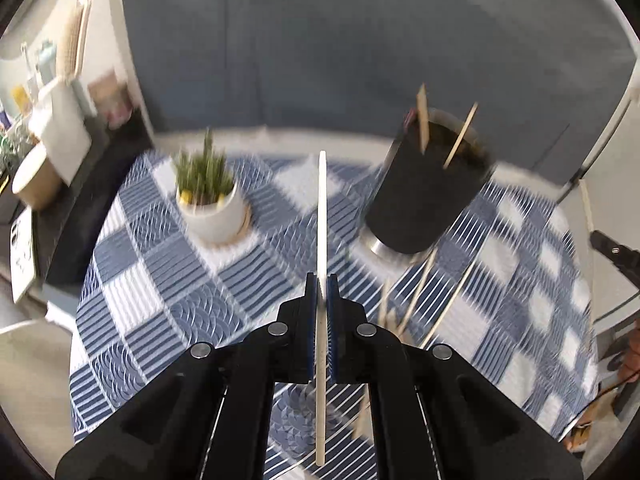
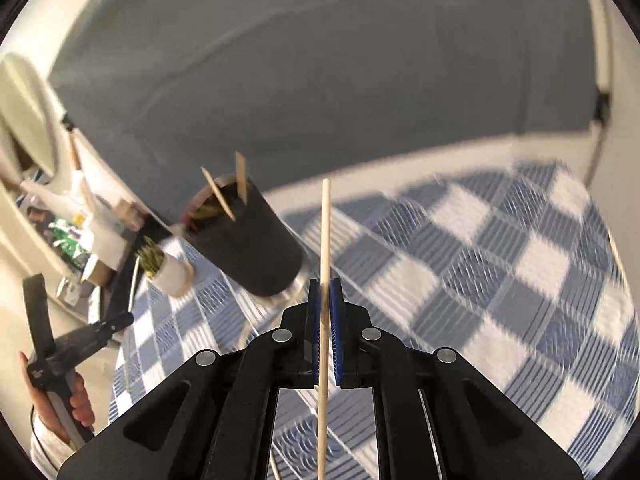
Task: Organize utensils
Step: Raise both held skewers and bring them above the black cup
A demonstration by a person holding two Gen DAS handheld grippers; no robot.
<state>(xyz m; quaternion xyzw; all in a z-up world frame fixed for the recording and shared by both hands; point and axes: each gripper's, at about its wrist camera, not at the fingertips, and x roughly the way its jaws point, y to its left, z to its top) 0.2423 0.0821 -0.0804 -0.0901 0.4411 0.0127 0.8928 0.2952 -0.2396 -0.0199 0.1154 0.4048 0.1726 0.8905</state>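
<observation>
Nearest, the left gripper [image 1: 321,284] clenches one slim white stick [image 1: 321,216] and the right gripper [image 2: 325,292] one pale wooden chopstick [image 2: 325,240], each held upright for dropping in. About three blurred sticks [image 1: 416,300] lie on the blue checked tablecloth [image 1: 168,280]. Beyond, the tall black cylindrical holder [image 1: 428,196] has two.

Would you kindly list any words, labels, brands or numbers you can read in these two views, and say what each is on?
None can be read.
A small pale label on the left gripper's handle, seen from the right wrist view: too small and blurred.
Packages on the side shelf: blurred, no legible print.
The black utensil holder: no print visible.
</observation>
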